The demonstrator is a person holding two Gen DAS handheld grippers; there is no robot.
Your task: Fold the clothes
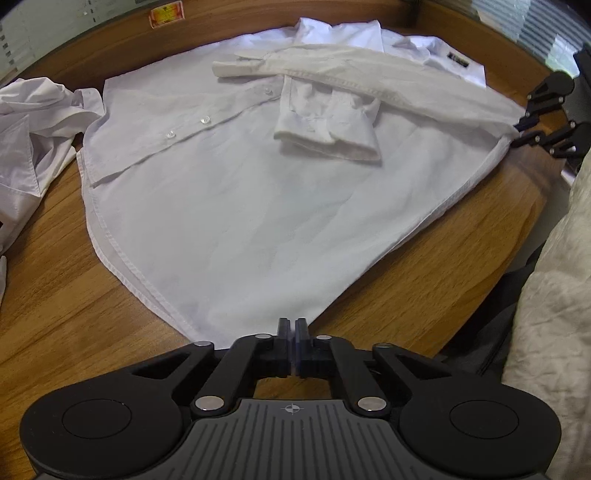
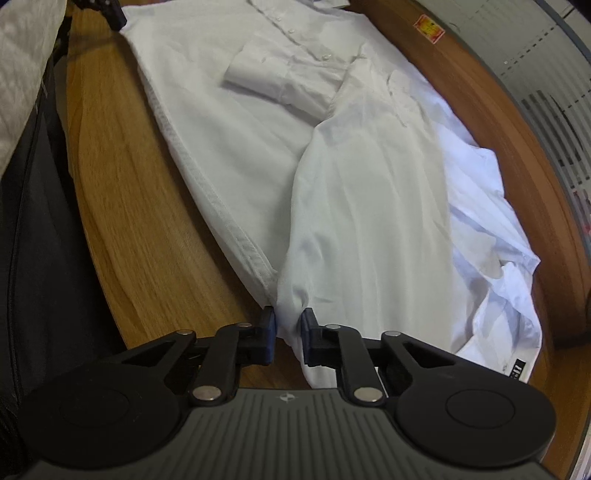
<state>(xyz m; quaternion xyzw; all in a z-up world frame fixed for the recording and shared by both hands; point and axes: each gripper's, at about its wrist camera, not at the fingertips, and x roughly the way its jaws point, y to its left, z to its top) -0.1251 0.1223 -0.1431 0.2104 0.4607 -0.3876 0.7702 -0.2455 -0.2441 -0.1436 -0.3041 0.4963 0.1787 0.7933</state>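
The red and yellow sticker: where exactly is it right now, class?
The sticker sits on the far edge of the wooden table, beyond the spread white shirt; it appears top left in the left wrist view, top right in the right.

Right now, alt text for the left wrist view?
A white shirt lies spread on a wooden table, sleeves folded across it. The left gripper pinches its hem; the right gripper holds the far edge.

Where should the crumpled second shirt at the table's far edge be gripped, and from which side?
Probably its loose edge nearest the flat shirt: the crumpled shirt lies bunched, with that flap raised off the table. Come in low from the flat shirt's side.
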